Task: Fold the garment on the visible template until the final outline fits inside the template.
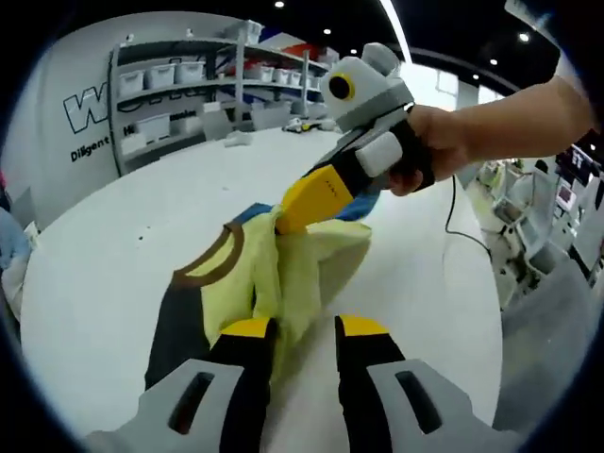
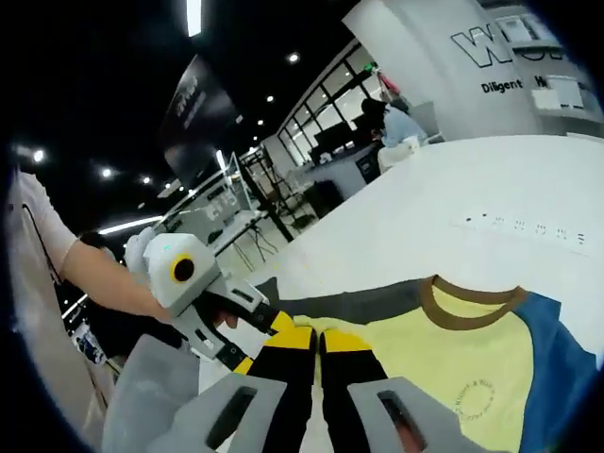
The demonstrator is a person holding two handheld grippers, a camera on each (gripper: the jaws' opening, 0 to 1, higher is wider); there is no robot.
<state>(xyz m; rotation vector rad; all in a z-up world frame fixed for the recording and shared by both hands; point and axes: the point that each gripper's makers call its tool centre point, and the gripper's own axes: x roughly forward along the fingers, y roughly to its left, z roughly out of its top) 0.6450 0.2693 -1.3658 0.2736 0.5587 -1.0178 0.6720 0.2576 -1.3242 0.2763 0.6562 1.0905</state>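
Note:
A T-shirt with a yellow body, brown collar, one dark grey sleeve and one blue sleeve lies on a white table, bunched up in the middle. In the left gripper view, my right gripper comes in from the upper right, shut on a raised fold of yellow cloth. My left gripper stands open, the fold's lower edge hanging between its jaws. In the right gripper view, the T-shirt spreads to the right. There my right gripper pinches its left edge, my left gripper close beside it.
A hand holds the right gripper. Shelves with white bins stand behind the table's far edge. A row of small marks sits on the table beyond the shirt. Desks and a seated person are farther off.

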